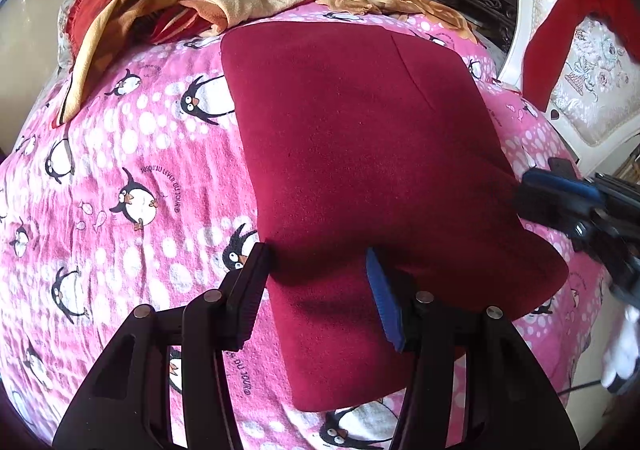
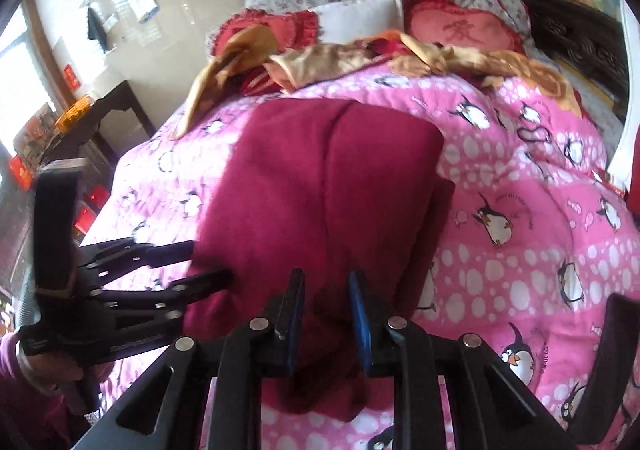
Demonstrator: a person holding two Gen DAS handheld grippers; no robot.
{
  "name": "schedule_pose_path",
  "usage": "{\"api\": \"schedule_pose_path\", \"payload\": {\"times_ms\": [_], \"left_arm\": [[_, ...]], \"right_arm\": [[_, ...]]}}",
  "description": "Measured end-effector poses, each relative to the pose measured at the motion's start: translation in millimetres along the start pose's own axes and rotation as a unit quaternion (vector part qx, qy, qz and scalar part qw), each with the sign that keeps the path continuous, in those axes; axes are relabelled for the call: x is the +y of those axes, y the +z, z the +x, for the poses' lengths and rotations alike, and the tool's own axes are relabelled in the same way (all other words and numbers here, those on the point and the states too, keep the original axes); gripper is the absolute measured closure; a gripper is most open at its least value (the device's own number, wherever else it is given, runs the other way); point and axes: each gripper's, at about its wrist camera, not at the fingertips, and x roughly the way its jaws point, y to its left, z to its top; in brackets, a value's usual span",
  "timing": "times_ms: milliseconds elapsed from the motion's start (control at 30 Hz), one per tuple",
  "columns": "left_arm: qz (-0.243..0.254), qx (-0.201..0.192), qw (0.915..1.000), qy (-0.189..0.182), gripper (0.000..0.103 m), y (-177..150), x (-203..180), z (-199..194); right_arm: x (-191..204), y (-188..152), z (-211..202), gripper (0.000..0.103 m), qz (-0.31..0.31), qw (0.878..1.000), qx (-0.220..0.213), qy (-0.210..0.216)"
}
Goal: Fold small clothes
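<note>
In your left wrist view, the dark red garment [image 1: 360, 154] lies folded flat on the pink penguin quilt [image 1: 120, 170], and your left claw [image 1: 316, 270] stands spread across its near left edge, its pads not pinching the cloth. In your right wrist view, your right claw [image 2: 326, 290] sits nearly closed over the garment's near edge, but you cannot tell whether it pinches any cloth.

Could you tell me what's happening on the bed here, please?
A person with a gripper in each hand is folding a dark red garment on a pink penguin-print quilt. The left gripper stands open over its near edge; the right gripper straddles a bunched fold at the near edge.
</note>
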Motion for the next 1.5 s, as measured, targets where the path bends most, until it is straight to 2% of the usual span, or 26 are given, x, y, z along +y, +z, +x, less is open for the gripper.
{"api": "schedule_pose_path", "payload": {"times_ms": [67, 167, 267, 433, 567, 667, 700, 733, 1067, 1133, 1200, 1233, 1333, 1433, 1467, 1500], "left_arm": [[0.0, -0.001, 1.0, 0.001, 0.053, 0, 0, 0], [-0.001, -0.002, 1.0, 0.002, 0.053, -2, 0, -1], [-0.002, 0.001, 1.0, -0.001, 0.05, -4, 0, 0], [-0.004, 0.001, 1.0, 0.001, 0.049, -6, -1, -1], [-0.006, -0.001, 1.0, 0.001, 0.049, -5, 2, -4], [-0.011, -0.002, 0.9999, 0.0, 0.049, -3, 3, -5], [-0.012, -0.002, 0.9999, -0.001, 0.049, -2, 4, -4], [-0.012, -0.002, 0.9999, -0.001, 0.049, -1, 4, -4], [-0.011, 0.004, 0.9999, -0.004, 0.049, 5, 5, 4], [-0.012, 0.004, 0.9999, -0.006, 0.046, 6, 5, 6], [-0.014, 0.002, 0.9999, -0.005, 0.037, 6, 6, 9], [-0.016, 0.003, 0.9998, -0.007, 0.037, 7, 7, 11], [-0.024, 0.011, 0.9994, -0.024, 0.037, 10, 10, 11], [-0.037, -0.009, 0.9985, -0.039, 0.037, 16, 20, 2], [-0.044, -0.017, 0.9979, -0.044, 0.037, 18, 24, -1], [-0.05, -0.02, 0.9973, -0.05, 0.037, 21, 28, -2]], "right_arm": [[13, -4, -8, 0.08, -0.011, 1.0, -0.003, 0.014], [23, -13, -5, 0.078, -0.021, 1.0, 0.006, 0.004], [19, -31, 14, 0.078, -0.017, 0.999, 0.041, -0.03], [10, -42, 20, 0.078, -0.003, 0.999, 0.038, -0.021], [14, -33, 4, 0.076, 0.006, 1.0, 0.026, -0.009], [7, -20, -11, 0.068, 0.033, 0.999, -0.013, 0.004], [5, -14, -15, 0.063, 0.041, 0.999, -0.028, 0.0], [3, -8, -15, 0.063, 0.043, 0.999, -0.033, -0.006], [-20, 43, 38, 0.063, 0.049, 0.998, -0.023, -0.039], [-29, 47, 48, 0.063, 0.054, 0.997, -0.021, -0.048], [-39, 49, 59, 0.062, 0.066, 0.996, -0.02, -0.054], [-43, 50, 62, 0.062, 0.072, 0.996, -0.02, -0.054], [-52, 51, 70, 0.062, 0.086, 0.995, -0.025, -0.044], [-57, 49, 57, 0.061, 0.089, 0.995, -0.036, -0.019], [-60, 47, 51, 0.059, 0.096, 0.994, -0.041, -0.008], [-65, 44, 43, 0.052, 0.109, 0.993, -0.044, 0.006]]}}
